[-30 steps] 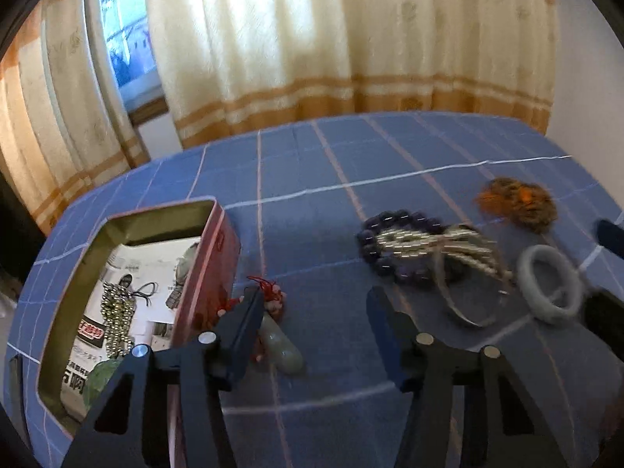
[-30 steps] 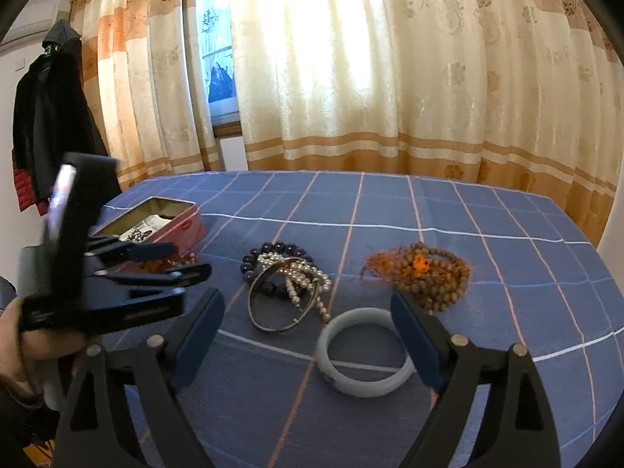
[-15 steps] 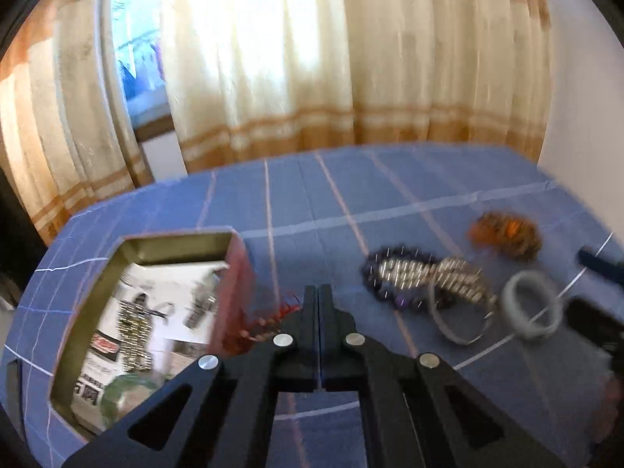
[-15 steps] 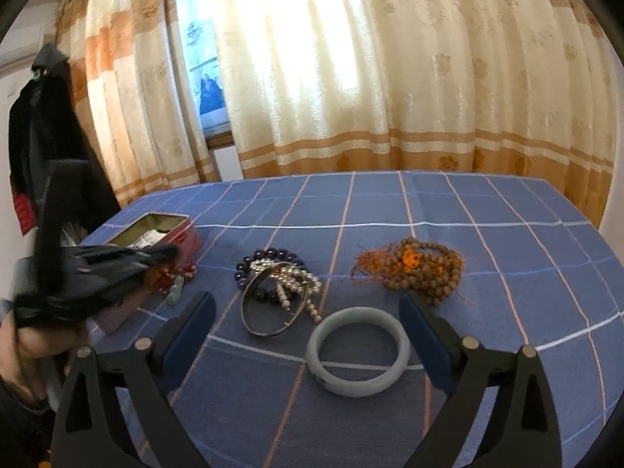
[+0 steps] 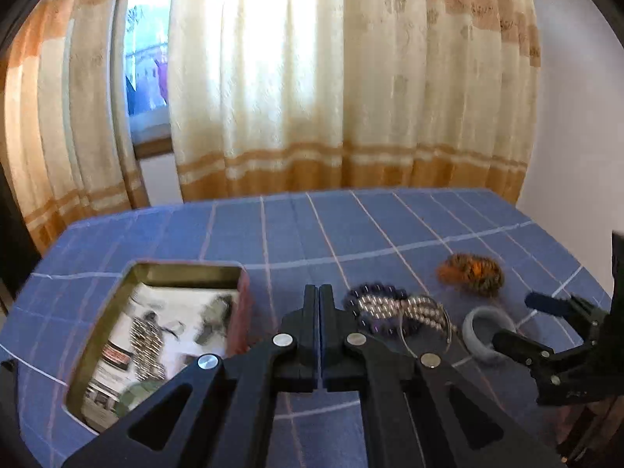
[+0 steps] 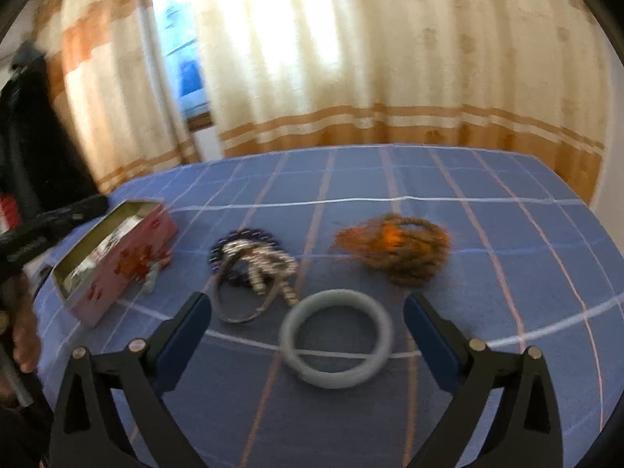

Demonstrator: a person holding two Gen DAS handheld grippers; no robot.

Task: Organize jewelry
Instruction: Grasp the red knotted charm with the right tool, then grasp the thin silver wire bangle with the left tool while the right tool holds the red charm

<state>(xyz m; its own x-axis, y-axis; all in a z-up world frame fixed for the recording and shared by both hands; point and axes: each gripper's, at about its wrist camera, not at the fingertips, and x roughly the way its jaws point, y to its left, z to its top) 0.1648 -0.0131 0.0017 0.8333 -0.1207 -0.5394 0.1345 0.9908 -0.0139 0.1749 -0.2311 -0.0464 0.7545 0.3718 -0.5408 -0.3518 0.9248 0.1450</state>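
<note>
A pink tin [image 6: 117, 257] stands open at the left of the blue checked cloth, with a bead chain [image 5: 148, 343] and paper inside; it also shows in the left wrist view [image 5: 241, 308]. A jade pendant with red cord [image 6: 150, 273] lies against its side. My left gripper [image 5: 319, 300] is shut and empty, raised beside the tin. My right gripper [image 6: 308, 323] is open wide, just above the pale jade bangle [image 6: 335, 339]. A pile of dark beads, pearls and a metal bangle [image 6: 253, 269] lies between.
A brown bead bracelet with orange tassel [image 6: 397, 249] lies to the right of the pile. Curtains and a window stand behind the table's far edge. A dark coat [image 6: 23, 124] hangs at far left.
My left gripper has shut with nothing in it and risen away from the pendant. My right gripper has moved forward and down toward the pale bangle.
</note>
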